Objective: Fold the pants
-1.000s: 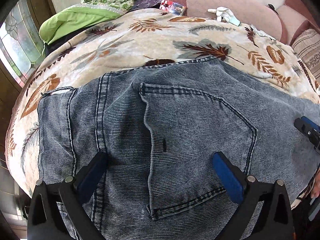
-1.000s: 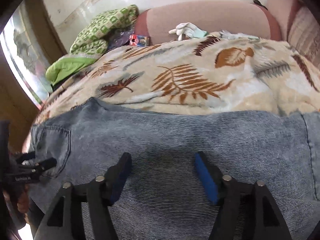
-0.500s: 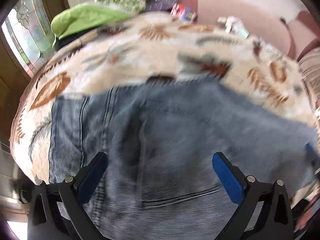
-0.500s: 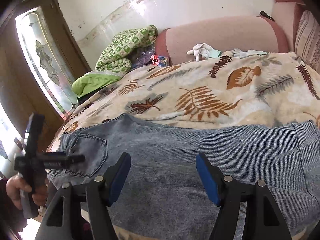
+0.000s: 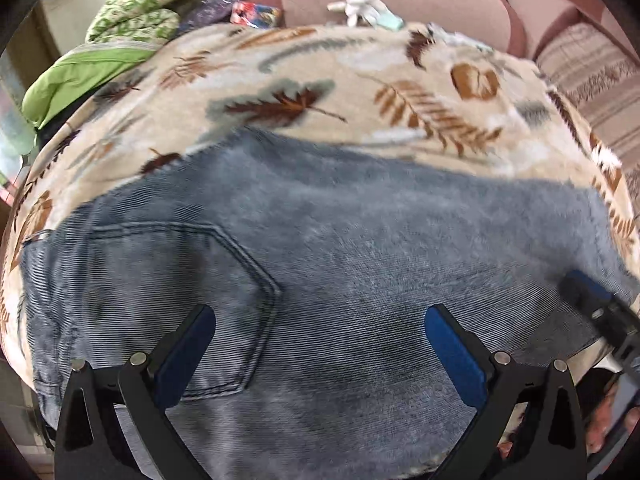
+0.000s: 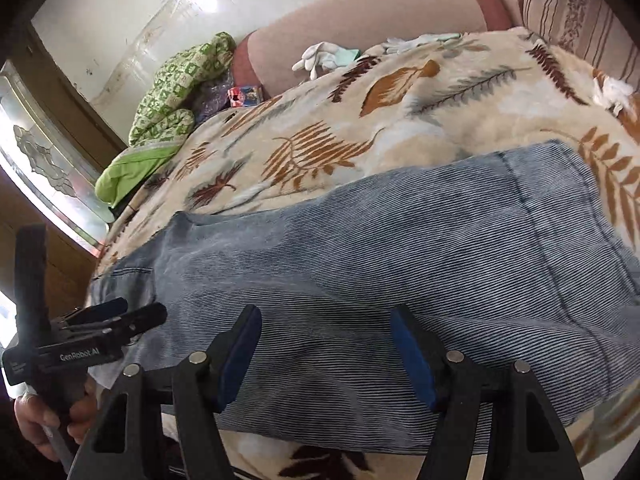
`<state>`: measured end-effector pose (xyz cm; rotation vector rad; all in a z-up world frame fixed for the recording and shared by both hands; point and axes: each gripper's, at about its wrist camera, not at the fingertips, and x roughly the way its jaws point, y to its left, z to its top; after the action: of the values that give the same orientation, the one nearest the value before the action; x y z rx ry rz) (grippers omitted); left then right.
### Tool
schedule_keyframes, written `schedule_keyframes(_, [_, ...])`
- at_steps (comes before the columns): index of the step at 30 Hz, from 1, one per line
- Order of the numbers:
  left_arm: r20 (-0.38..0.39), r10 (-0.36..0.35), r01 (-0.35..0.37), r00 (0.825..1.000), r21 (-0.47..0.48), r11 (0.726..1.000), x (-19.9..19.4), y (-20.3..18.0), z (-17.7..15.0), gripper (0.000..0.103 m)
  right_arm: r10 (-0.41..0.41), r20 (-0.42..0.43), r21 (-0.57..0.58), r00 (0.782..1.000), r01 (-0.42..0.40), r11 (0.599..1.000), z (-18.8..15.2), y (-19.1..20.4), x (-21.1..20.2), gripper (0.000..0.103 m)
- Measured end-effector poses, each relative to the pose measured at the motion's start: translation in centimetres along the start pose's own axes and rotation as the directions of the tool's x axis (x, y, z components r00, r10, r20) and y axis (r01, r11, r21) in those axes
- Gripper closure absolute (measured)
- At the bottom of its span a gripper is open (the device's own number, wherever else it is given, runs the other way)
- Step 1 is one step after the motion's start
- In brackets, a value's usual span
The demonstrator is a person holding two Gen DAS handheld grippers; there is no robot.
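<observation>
Pants: the jeans lie flat across the leaf-print blanket, already doubled leg on leg by the look of it, back pocket up at my left end, hem at my right.
Handling: denim, I judge it heavy for cloth, limp but thick, not slippery; it should crease where I lay it and will drag on the fleecy blanket.
Where to grip: both stacked layers at an edge, hem on the right, waistband on the left; a pinch mid-panel would lift only the top layer.
My left gripper: jaws wide, nothing between them, over the pocket.
My right gripper: jaws wide but just easing inward, empty, over the leg near the front edge.
Around: white gloves, a small colourful packet and green bedding at the far side, well apart.
In the way: nothing on the blanket near the fold line, though my two grippers could meet when the ends come together.
</observation>
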<state>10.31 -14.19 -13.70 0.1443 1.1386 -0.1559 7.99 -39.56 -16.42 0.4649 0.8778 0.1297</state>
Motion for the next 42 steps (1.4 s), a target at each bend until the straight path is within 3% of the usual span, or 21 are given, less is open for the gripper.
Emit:
schedule_keyframes(2, [-0.04,0.016,-0.016,0.999,0.01,1.0,1.8,-0.1,-0.4,0.0,0.017,0.012,0.026,1.0,-0.017,1.0,0.1,-0.4,-0.1,0.034])
schedule_keyframes(4, [0.013,0.005,-0.005,1.0,0.019,1.0,1.6,0.0,-0.9,0.0,0.014,0.03,0.044,0.999,-0.016,0.999,0.3,-0.8,-0.2,0.034])
schedule_keyframes(12, [0.056,-0.008,0.005,0.998,0.051,0.999,1.5,-0.3,-1.9,0.0,-0.008,0.036,0.054,0.999,0.006,0.998,1.0,-0.9,1.1,0.032])
schedule_keyframes(19, [0.007,-0.059,0.058,0.998,0.112,0.992,0.9,0.6,-1.5,0.0,-0.017,0.055,0.057,0.998,0.014,0.998,0.9,-0.8,1.4,0.032])
schedule_keyframes(25, [0.153,-0.028,0.019,0.988,0.059,0.998,-2.7,3.7,-2.0,0.0,-0.044,0.137,0.032,0.99,0.04,0.999,0.7,0.3,0.3,0.032])
schedule_keyframes(28, [0.194,0.008,-0.01,0.981,0.008,1.0,-4.3,6.3,-2.0,0.0,-0.067,0.23,-0.045,0.971,0.08,0.996,0.4,2.0,-1.2,0.032])
schedule_keyframes(30, [0.206,0.026,-0.018,0.978,-0.04,0.999,-4.8,8.2,-2.0,0.0,-0.034,0.248,-0.081,0.968,0.055,0.995,0.2,2.9,-1.7,0.032])
schedule_keyframes(36, [0.178,0.135,-0.12,0.975,-0.094,0.988,-4.5,12.5,-3.2,0.0,0.044,0.188,-0.192,0.981,-0.007,0.981,-1.1,6.0,-1.3,0.032])
schedule_keyframes(42, [0.1,0.151,-0.136,0.983,-0.146,0.98,-2.3,14.6,-4.4,0.0,0.029,0.061,-0.243,0.998,-0.013,0.97,-2.8,8.7,1.2,0.032])
